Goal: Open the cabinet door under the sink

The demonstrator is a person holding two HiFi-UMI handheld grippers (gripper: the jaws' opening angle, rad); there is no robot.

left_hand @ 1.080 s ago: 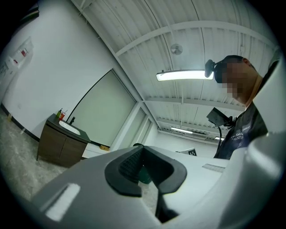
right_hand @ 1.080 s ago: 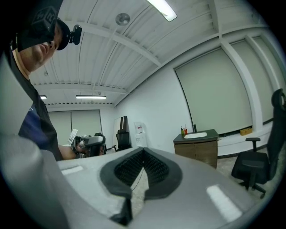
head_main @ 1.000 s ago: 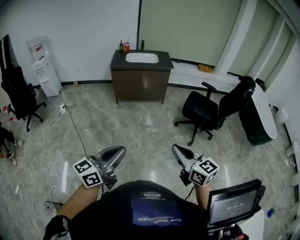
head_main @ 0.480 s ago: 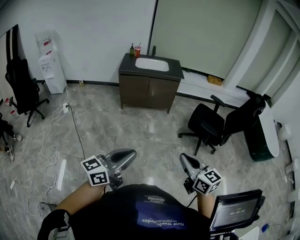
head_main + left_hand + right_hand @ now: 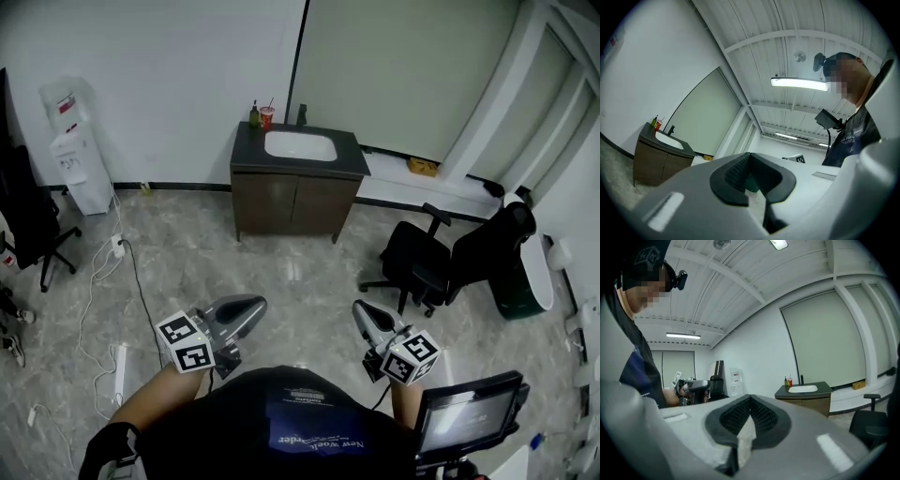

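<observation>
The only print with letters that can be made out is the pale line on the person's dark shirt (image 5: 314, 427), seen upside down in the head view: it begins "New Wo", and the rest is too small to tell. The cubes on the left gripper (image 5: 246, 307) and the right gripper (image 5: 362, 311) carry square black-and-white markers without letters. The writing on the small screen (image 5: 464, 420) and the red label on the water dispenser (image 5: 75, 159) cannot be read.
</observation>
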